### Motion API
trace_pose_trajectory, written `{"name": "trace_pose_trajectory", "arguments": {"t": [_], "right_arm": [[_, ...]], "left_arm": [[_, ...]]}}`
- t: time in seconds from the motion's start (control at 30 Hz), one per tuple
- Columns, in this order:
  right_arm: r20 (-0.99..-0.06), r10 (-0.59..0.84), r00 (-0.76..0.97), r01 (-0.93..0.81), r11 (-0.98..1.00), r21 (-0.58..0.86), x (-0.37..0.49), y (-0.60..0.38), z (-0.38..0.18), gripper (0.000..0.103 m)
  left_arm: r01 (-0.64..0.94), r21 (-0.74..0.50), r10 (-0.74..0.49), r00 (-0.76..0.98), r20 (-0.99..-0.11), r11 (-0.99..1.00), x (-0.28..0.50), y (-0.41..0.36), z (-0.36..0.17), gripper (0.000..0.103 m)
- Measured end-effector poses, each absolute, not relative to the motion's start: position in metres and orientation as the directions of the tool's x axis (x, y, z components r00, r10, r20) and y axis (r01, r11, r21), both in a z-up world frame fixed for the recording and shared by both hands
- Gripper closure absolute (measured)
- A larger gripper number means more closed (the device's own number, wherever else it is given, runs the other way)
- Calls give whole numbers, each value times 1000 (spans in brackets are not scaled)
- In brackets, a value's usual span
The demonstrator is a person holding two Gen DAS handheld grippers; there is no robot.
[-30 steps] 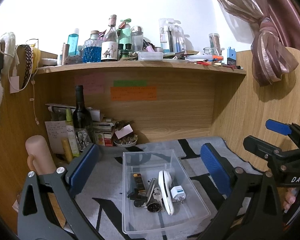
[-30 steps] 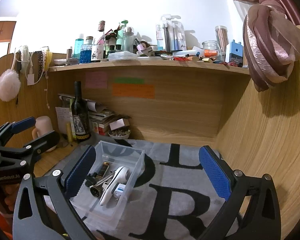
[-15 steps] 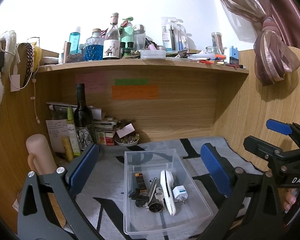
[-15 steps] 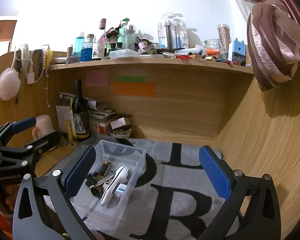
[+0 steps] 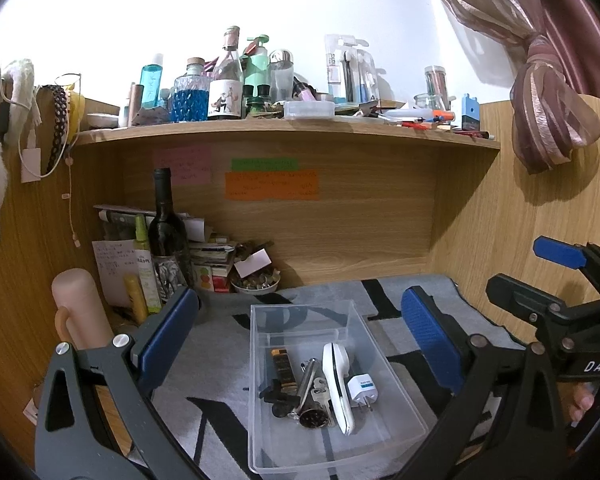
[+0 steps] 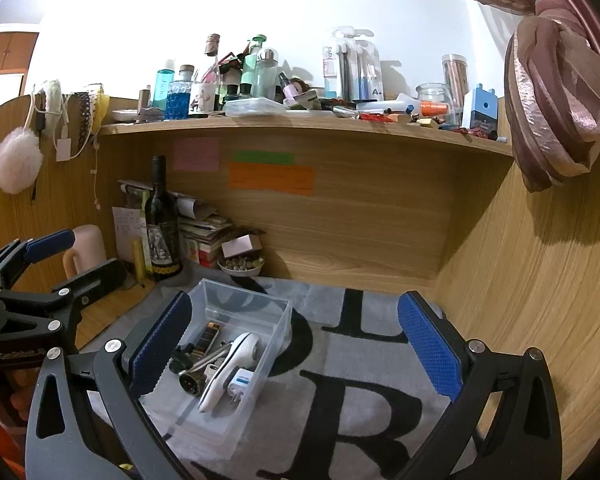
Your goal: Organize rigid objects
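Left gripper (image 5: 296, 344): fingers spread wide, nothing between the ribbed blue pads. Right gripper (image 6: 296, 344): likewise spread and empty. Both hover above the mat.

Clear plastic bin (image 5: 396, 380), at 6 o'clock in the left wrist view and 7 o'clock in the right: thin, see-through, rectangular walls, set on the grey mat (image 6: 380, 420) with its large black letters; the mat looks like soft pile. Inside, lying together in a heap: a long white glossy handheld device (image 5: 337, 384), a white plug adapter (image 5: 361, 391) with metal prongs, keys (image 5: 314, 394) and a round metal piece, and a flat dark-and-gold bar (image 5: 282, 368).

Judgement: the sorting looks largely finished. The rigid items sit in the bin and I see nothing loose on the mat around it.

At 10 o'clock, farther back: a dark glass wine bottle (image 5: 166, 232) standing upright against a paper stack. At 12 o'clock: a wooden shelf (image 5: 284, 130) crowded with bottles.
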State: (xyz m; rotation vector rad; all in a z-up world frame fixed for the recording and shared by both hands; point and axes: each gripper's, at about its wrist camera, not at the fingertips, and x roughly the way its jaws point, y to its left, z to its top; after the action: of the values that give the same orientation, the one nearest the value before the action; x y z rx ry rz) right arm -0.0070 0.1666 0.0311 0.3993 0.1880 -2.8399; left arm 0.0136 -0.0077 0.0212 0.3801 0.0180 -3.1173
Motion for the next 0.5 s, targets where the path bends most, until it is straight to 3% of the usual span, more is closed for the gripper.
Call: {"name": "trace_pose_trajectory", "arguments": {"t": [0.5], "right_arm": [[-273, -230, -934, 264, -960, -94, -7, 168, 32, 0]], "left_arm": [[-12, -19, 16, -971, -239, -1000, 15, -6, 20, 0]]}}
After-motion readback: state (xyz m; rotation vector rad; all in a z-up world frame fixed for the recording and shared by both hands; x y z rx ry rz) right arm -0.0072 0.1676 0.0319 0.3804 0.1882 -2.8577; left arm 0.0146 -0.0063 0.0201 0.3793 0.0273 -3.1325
